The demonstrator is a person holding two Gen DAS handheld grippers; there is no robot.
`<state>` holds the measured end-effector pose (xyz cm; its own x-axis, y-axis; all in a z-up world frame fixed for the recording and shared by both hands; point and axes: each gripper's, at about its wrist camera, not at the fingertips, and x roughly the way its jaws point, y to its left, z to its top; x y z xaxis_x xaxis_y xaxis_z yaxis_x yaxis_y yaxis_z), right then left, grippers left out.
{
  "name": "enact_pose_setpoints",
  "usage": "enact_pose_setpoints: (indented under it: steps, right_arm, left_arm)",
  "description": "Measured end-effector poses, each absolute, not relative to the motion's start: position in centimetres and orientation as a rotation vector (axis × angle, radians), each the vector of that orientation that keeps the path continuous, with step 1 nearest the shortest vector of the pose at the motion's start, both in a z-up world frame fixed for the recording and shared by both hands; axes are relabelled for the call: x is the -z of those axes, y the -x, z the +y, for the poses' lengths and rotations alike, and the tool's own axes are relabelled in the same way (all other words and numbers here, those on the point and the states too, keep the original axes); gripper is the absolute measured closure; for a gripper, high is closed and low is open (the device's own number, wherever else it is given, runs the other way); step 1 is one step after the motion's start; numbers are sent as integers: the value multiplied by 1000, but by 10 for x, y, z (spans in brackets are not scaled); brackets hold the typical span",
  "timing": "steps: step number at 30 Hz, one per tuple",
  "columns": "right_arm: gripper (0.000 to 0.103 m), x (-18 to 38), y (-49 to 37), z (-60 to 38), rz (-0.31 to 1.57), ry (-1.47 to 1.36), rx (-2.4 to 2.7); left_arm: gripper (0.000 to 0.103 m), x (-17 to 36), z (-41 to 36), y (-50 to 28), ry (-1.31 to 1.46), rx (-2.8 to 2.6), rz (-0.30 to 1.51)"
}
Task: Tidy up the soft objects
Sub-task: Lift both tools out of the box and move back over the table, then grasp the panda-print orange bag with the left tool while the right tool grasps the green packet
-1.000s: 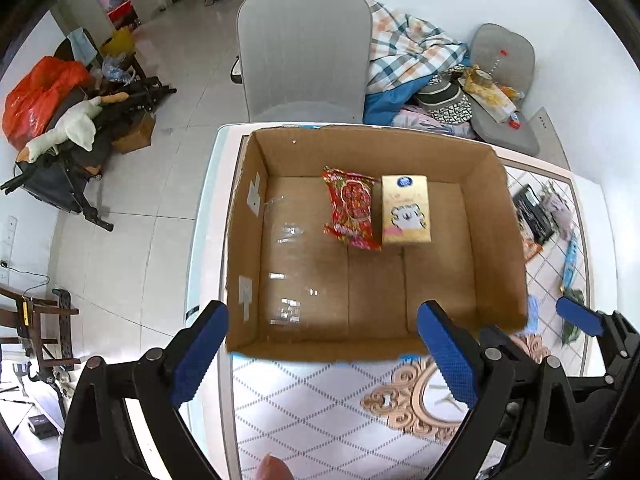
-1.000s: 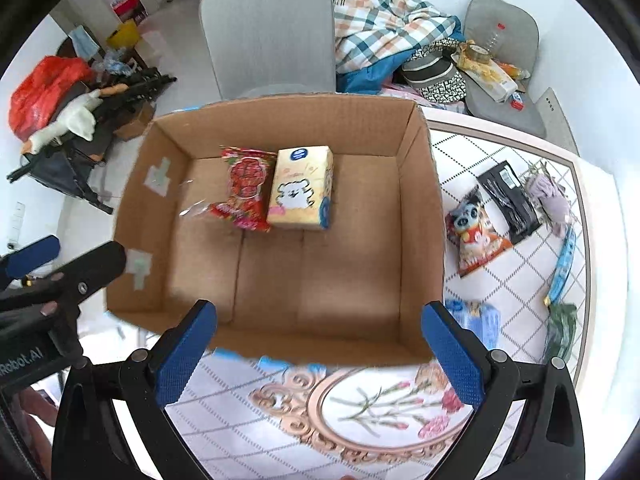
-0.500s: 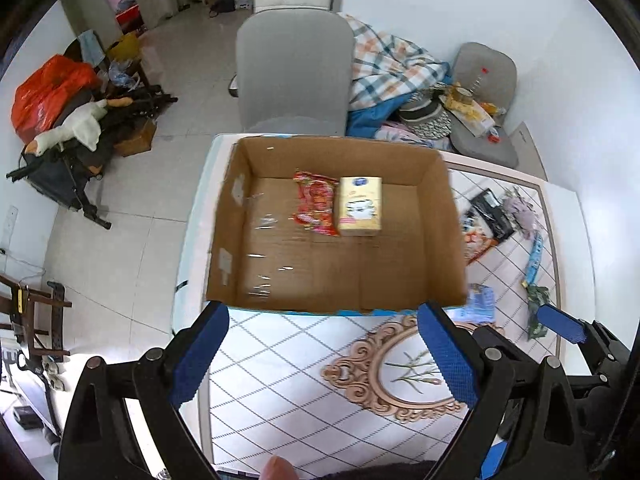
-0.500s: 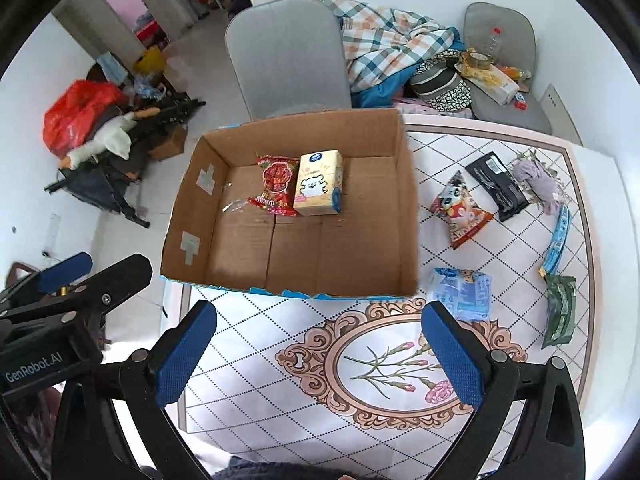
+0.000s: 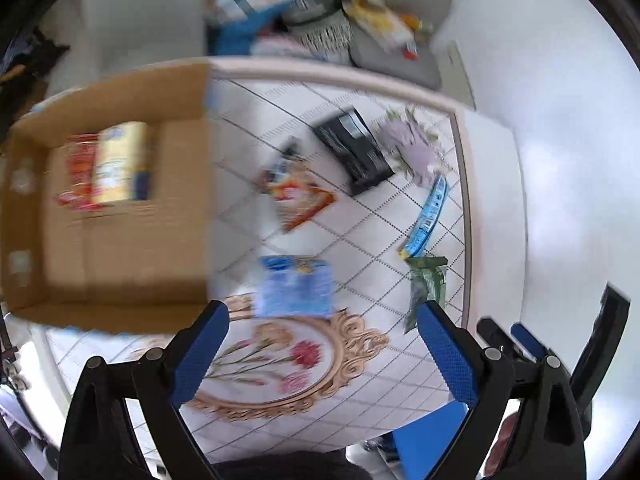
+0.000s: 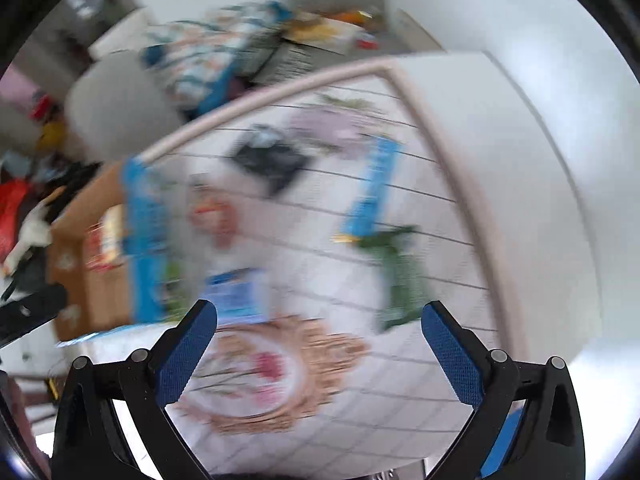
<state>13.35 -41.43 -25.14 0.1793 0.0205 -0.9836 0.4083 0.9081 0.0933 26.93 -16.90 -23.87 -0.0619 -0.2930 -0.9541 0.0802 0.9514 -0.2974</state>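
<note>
Both views have swung to the right since half a second ago and now smear with motion blur, the right wrist view more heavily. The left claw (image 5: 322, 318) is spread wide and holds nothing; the brown cardboard box (image 5: 120, 248), which had filled the space straight ahead of it, now sits off to its left, with the red snack packet (image 5: 74, 176) and the yellow tissue pack (image 5: 118, 168) lying side by side on its floor. Just ahead of this claw, between its fingers, lies the flat blue packet (image 5: 294, 286) on the white diamond-patterned desk (image 5: 360, 360). Farther ahead are the orange snack bag (image 5: 298, 194) and the black pouch (image 5: 354, 150); ahead to the right lie the lilac soft bundle (image 5: 414, 148), the long light-blue strip packet (image 5: 428, 214) and the green packet (image 5: 426, 286), the strip's near end just beside the green packet. The right claw (image 6: 318, 322) also gapes empty, with the blue packet (image 6: 236, 294) just ahead toward its left finger, the green packet (image 6: 400, 276) ahead right, and the box (image 6: 94, 276) at far left.
</note>
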Motion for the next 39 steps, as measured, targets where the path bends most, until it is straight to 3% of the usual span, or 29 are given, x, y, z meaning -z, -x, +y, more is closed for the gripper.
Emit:
enact_pose_setpoints:
  steps: [7, 17, 19, 20, 21, 22, 24, 29, 39]
  right_arm:
    - [0, 326, -141, -489, 1491, -434, 302]
    - [3, 403, -150, -482, 1628, -467, 244]
    - [6, 416, -150, -480, 1663, -462, 243]
    - [9, 420, -149, -480, 1673, -461, 247]
    - [14, 426, -148, -480, 1687, -459, 252]
    - [19, 429, -148, -480, 1694, -462, 249]
    - [42, 434, -147, -479, 1701, -468, 248]
    - [70, 431, -144, -472, 1668, -462, 252]
    - [74, 389, -138, -454, 1588, -538, 216]
  left_arm:
    - [7, 328, -215, -329, 162, 162, 1740]
    - [7, 410, -222, -358, 72, 35, 1864]
    - [16, 418, -226, -359, 59, 31, 1871]
    - [21, 421, -227, -359, 59, 35, 1869]
    - [38, 423, -228, -358, 63, 42, 1869]
    - [40, 425, -229, -357, 66, 50, 1868]
    - [41, 424, -232, -352, 46, 61, 1839]
    - [43, 410, -237, -334, 8, 125, 1769]
    - [43, 334, -245, -275, -63, 312, 1600]
